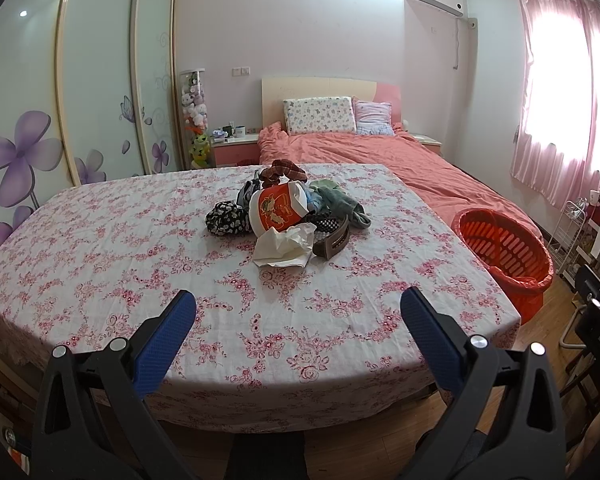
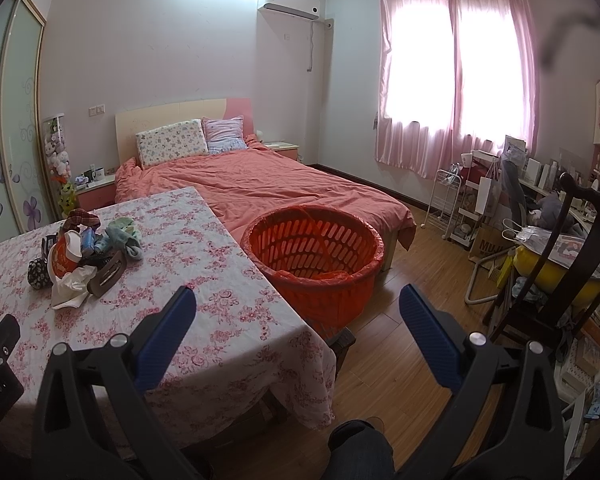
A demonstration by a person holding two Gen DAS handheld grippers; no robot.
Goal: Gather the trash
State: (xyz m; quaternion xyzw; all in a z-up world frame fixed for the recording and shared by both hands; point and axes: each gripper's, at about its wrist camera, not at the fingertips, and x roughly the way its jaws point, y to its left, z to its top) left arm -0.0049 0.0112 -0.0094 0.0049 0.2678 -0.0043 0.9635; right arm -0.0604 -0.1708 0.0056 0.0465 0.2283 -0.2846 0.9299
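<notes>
Both tongs, left (image 1: 298, 308) and right (image 2: 298, 306), gape wide and hold nothing, low over the near table (image 1: 100, 240) edge. Ahead of the left one, mid-table, lies the pile: crumpled tissue (image 1: 286, 246) nearest, a paper cup (image 1: 278, 210) behind it. The tissue looks light and soft; pinch a raised fold. The cup would crush easily; take its rim. The bin (image 2: 314, 248) stands beyond the table's right side.
</notes>
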